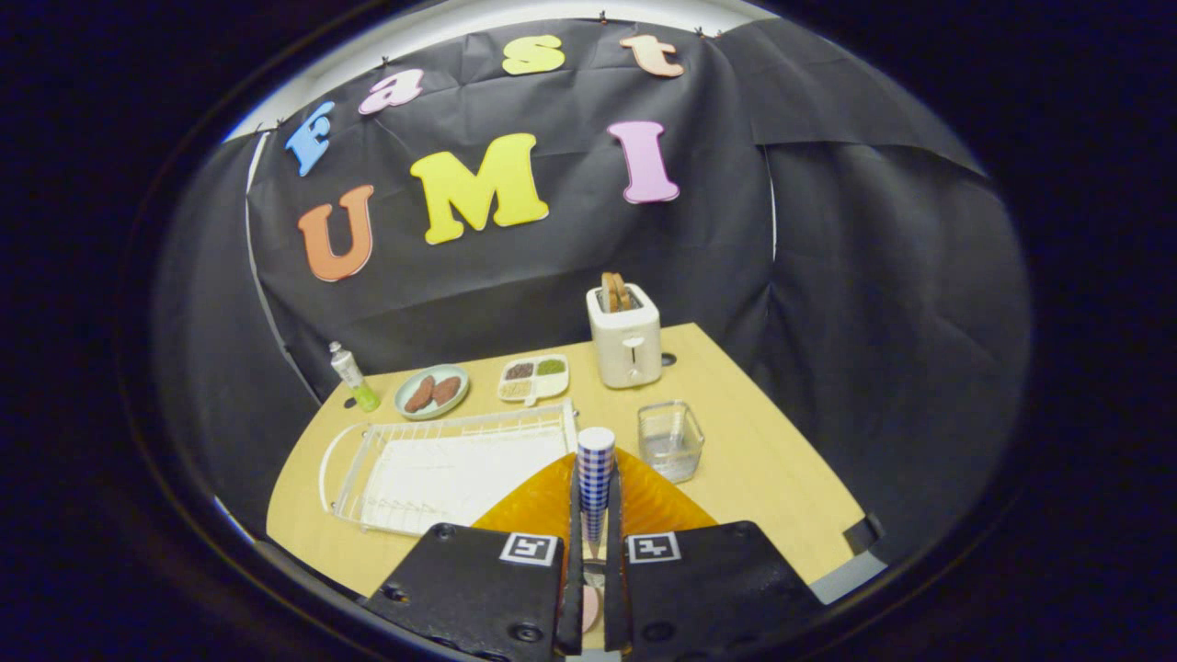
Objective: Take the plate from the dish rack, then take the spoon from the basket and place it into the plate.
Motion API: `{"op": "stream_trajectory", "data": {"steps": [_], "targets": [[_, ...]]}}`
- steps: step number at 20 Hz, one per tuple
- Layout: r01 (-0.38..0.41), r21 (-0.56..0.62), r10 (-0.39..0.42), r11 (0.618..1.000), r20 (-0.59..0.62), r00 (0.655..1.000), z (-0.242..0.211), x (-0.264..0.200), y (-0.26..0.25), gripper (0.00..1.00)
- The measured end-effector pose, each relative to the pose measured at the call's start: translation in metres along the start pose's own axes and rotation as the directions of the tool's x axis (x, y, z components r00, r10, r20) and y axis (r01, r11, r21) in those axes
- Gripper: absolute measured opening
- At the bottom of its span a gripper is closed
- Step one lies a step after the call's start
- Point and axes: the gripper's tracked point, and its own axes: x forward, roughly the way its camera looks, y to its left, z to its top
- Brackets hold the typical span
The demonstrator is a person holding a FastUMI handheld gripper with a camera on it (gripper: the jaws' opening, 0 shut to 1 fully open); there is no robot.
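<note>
Spoon (595, 478) is pinched between the jaws, above the orange plate (657, 504). I would lower it gently, then release.

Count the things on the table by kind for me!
Plates: 2
Tray: 1
Toaster: 1
Bottle: 1
Rack: 1
Basket: 1
Spoon: 1, pinched in the fingers
Total: 8
</note>
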Motion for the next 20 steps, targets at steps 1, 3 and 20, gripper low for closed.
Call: {"op": "stream_trajectory", "data": {"steps": [1,3,20], "targets": [[0.011,0.017,-0.01,1.0,-0.021,1.0,-0.017,-0.001,0.009,0.14],[0.018,0.037,-0.016,0.999,-0.053,0.998,-0.048,0.0,0.034,0.14],[0.054,-0.018,-0.056,0.998,-0.134,0.989,-0.14,0.019,0.108,0.15]]}}
